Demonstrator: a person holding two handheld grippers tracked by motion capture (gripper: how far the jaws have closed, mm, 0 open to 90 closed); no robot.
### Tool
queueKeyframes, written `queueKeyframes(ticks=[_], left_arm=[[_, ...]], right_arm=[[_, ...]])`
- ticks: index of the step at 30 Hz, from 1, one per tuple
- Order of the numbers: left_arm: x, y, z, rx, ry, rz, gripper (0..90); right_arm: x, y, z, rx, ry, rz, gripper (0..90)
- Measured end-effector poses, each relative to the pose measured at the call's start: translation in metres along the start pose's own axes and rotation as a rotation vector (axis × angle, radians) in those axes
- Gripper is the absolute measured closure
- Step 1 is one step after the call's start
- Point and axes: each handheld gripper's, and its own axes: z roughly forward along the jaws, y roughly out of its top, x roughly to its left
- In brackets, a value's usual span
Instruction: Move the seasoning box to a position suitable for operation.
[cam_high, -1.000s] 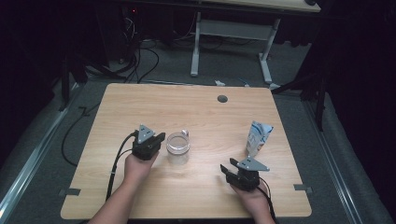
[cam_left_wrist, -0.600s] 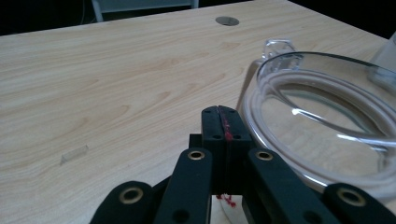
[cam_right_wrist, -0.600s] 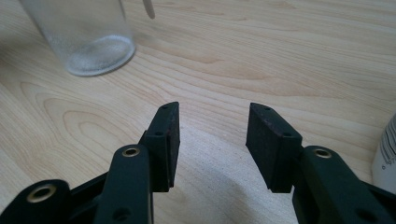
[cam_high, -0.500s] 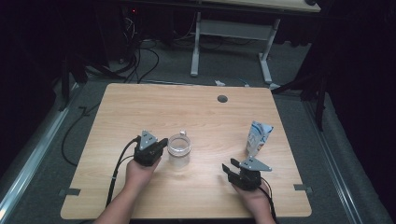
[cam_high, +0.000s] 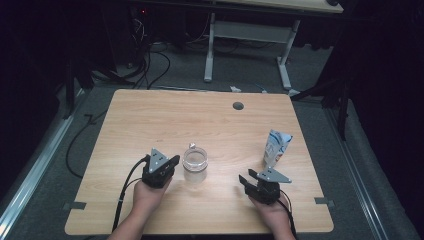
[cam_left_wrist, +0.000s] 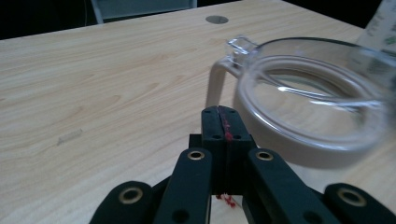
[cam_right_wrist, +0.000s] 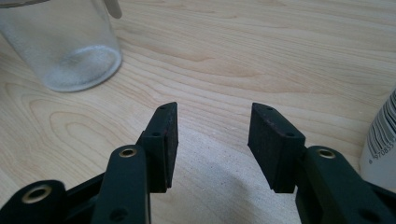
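Item, left of the table (cam_high: 125, 125): the left gripper (cam_high: 172, 161), held in the person's left hand (cam_high: 147, 195), with its jaws pressed flat together on nothing, their tips just beside the clear glass jar (cam_high: 194, 164) and not visibly touching it. In the left gripper view the same jar (cam_left_wrist: 317, 93) stood open-mouthed and upright, a small clear tab at its rim turned toward the far side of the table. Item, centre: the jar itself, standing alone on bare wood between the two hands. Item, right: the right gripper (cam_high: 246, 180), jaws spread over empty table (they had just been opening a little, nothing between them), and beyond it a white pouch (cam_high: 275, 147) standing upright, its barcoded side (cam_right_wrist: 380, 140) at the edge of the right gripper view. Judged step: taking hold of the pouch, presumably to bring it to the jar. To be done well, the spread jaws would close on the pouch's firmer lower body, squarely, while the closed left tips steadied the jar against sliding.
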Motion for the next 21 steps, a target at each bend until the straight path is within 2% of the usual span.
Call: queueKeyframes(ticks=[2, 5, 7, 11, 16, 19, 20, 21], left_arm=[[0.003, 0.003, 0.011, 0.009, 0.002, 0.009, 89.9], [0.003, 0.004, 0.015, 0.009, -0.007, 0.003, 89.9], [-0.002, 0.003, 0.015, 0.002, -0.014, 0.009, 89.9], [-0.005, 0.001, 0.013, 0.004, -0.022, 0.005, 89.9], [-0.018, -0.002, 0.003, -0.007, -0.043, 0.008, 89.9], [-0.031, -0.005, -0.004, -0.015, -0.081, 0.007, 89.9], [-0.031, -0.005, -0.004, -0.015, -0.081, 0.007, 89.9], [-0.039, -0.006, -0.007, -0.021, -0.100, 0.013, 89.8]], right_arm=[[0.000, 0.001, 0.000, -0.001, -0.005, 0.001, 49.5], [-0.001, 0.001, 0.001, -0.001, -0.021, 0.016, 48.1], [0.000, 0.002, 0.001, -0.009, -0.040, 0.010, 50.6], [0.001, 0.002, 0.002, 0.009, -0.055, 0.006, 51.3], [0.000, 0.001, 0.001, 0.004, -0.053, 0.009, 51.2], [0.000, 0.001, 0.000, 0.006, -0.046, -0.004, 50.9], [0.000, 0.001, 0.000, 0.006, -0.046, -0.004, 50.9], [0.000, 0.001, -0.001, 0.000, -0.038, -0.011, 52.2]])
